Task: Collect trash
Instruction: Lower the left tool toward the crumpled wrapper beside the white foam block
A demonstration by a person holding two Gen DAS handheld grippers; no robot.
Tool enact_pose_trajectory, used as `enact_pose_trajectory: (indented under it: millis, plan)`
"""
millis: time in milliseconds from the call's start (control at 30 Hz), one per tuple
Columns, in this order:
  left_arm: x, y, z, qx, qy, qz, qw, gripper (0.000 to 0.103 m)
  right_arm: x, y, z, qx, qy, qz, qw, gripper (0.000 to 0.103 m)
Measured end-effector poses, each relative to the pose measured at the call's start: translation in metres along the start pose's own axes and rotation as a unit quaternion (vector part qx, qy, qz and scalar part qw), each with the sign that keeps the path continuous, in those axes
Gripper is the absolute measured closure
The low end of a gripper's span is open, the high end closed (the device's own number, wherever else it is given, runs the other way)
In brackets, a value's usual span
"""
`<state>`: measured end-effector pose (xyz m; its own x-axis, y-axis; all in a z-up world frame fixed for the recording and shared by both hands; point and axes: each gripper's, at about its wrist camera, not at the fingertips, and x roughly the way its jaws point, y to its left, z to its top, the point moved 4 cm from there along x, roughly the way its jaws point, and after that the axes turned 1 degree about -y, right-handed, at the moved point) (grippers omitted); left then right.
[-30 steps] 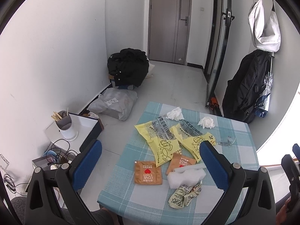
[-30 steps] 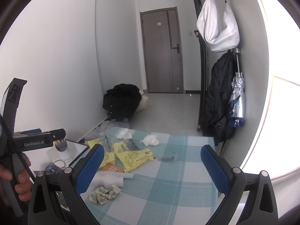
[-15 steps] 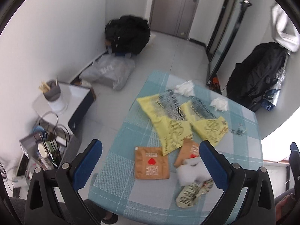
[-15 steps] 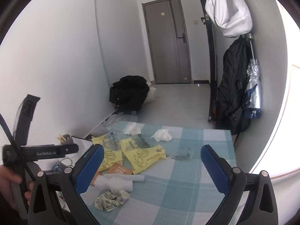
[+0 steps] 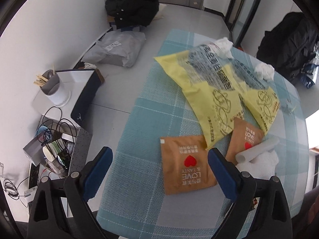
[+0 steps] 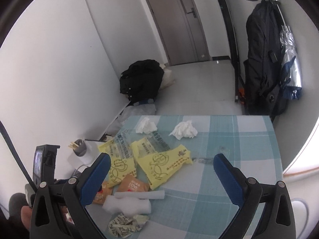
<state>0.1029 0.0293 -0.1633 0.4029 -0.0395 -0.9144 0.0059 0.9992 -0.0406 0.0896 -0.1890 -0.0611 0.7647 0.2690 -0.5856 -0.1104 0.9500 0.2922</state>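
The bench [image 6: 249, 139] has a blue checked cloth and carries all the trash. Two yellow bags [image 5: 215, 99] lie flat, partly one over the other. Near them are two brown packets [image 5: 187, 169]; one is half under a yellow bag. A white foam piece [image 6: 127, 205] lies by a crumpled wrapper [image 6: 125, 224]. Two white tissue balls [image 6: 184, 130] sit at the far side. The left claw [image 5: 159, 173] hangs over a brown packet; its jaws have just been closing a little but stand wide, nothing between them. The right claw [image 6: 161, 177] is spread wide too, holding nothing.
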Motion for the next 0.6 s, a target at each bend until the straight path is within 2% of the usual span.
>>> enact_pose_trajectory:
  millis: [167,367,433,500,533,600]
  plan:
    - [0.010,-0.007,-0.003,0.023,0.025,0.007,0.9994,0.008,0.002,-0.007,-0.002,0.011,0.008,-0.010,1.000,0.000]
    - [0.011,-0.011,-0.001,0.035,0.025,0.014,0.9990,0.009,-0.003,-0.011,-0.004,0.013,0.010,-0.018,1.000,0.000]
    - [0.010,-0.012,0.000,0.040,0.026,0.011,0.9988,0.013,-0.004,-0.010,-0.004,0.003,0.012,-0.021,1.000,0.000]
    - [0.007,-0.016,0.000,0.047,0.022,0.007,0.9986,0.029,-0.007,-0.009,-0.005,-0.007,0.009,-0.027,1.000,0.000]
    - [0.006,-0.020,-0.001,0.055,0.022,0.006,0.9982,0.033,-0.008,-0.009,-0.005,-0.010,0.008,-0.030,0.999,0.000]
    - [0.003,-0.027,-0.003,0.068,0.022,0.002,0.9974,0.050,-0.009,-0.008,-0.006,-0.014,0.008,-0.031,0.999,0.000]
